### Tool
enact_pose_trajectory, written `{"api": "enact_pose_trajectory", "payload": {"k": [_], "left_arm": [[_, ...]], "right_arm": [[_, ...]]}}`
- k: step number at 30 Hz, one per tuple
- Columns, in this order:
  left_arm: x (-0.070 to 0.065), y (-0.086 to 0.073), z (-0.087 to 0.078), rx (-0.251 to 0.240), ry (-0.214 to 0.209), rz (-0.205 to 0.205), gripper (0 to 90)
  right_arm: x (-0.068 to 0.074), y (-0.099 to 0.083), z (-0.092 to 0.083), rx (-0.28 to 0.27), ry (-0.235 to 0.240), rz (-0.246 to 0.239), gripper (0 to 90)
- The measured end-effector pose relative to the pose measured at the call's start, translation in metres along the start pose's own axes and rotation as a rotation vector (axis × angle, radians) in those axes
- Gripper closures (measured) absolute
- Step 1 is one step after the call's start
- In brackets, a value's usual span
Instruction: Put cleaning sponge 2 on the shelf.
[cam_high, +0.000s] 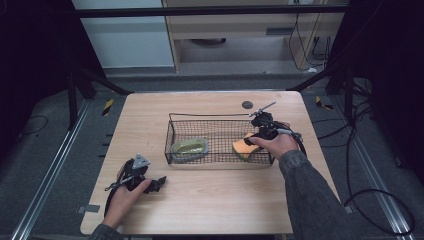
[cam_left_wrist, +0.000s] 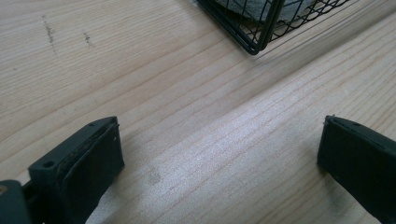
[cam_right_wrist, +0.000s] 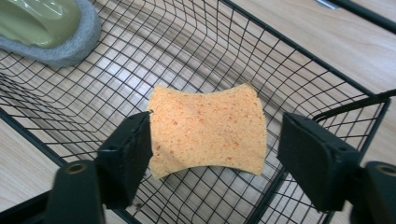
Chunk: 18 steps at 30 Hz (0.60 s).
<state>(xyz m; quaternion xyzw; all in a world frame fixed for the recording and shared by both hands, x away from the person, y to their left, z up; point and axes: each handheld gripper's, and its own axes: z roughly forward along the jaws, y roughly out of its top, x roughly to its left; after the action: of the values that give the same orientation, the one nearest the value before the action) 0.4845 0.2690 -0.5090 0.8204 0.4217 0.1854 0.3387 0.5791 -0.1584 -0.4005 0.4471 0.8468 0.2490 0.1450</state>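
Inside a black wire basket (cam_high: 218, 118) set near the middle of a pale wooden table (cam_high: 210, 200), two cleaning items lie well apart: a grey-based scrubber with an olive-green top (cam_high: 189, 147) at the basket's left end, and an orange sponge (cam_high: 243, 148) at its right end. From the right gripper view, the sponge (cam_right_wrist: 208, 130) rests on the mesh floor close to the basket's corner, its two long edges pinched inward like a waist, its long axis running roughly across from one jaw to the other. The right gripper (cam_right_wrist: 212, 149), held by a hand at the basket's right end, has its jaws spread to either side of the sponge; the left jaw sits against or just beside one sponge edge, while the right jaw stands clear of the other. The left gripper (cam_high: 159, 183) rests low over bare table in front of the basket's left corner, its jaws wide apart with nothing between them but wood grain; a corner of the basket (cam_left_wrist: 256, 28) shows beyond them. No brand, label or writing can be read on any item.
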Motion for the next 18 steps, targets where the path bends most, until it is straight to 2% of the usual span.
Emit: {"api": "enact_pose_trajectory", "payload": {"k": [3,8,13,18], "left_arm": [[0.0,0.0,0.0,0.002,0.0,0.002,0.0],[0.0,0.0,0.0,0.002,0.0,0.001,0.0],[0.0,0.0,0.0,0.002,0.0,0.001,0.0],[0.0,0.0,0.0,0.002,0.0,0.002,0.0]], "right_arm": [[-0.002,-0.001,-0.003,-0.017,-0.02,-0.003,18.4],[-0.008,-0.006,-0.011,-0.051,-0.071,0.021,9.9],[-0.014,-0.016,-0.024,-0.106,-0.109,0.054,8.0],[-0.019,-0.034,-0.038,-0.145,-0.134,0.078,7.6]]}}
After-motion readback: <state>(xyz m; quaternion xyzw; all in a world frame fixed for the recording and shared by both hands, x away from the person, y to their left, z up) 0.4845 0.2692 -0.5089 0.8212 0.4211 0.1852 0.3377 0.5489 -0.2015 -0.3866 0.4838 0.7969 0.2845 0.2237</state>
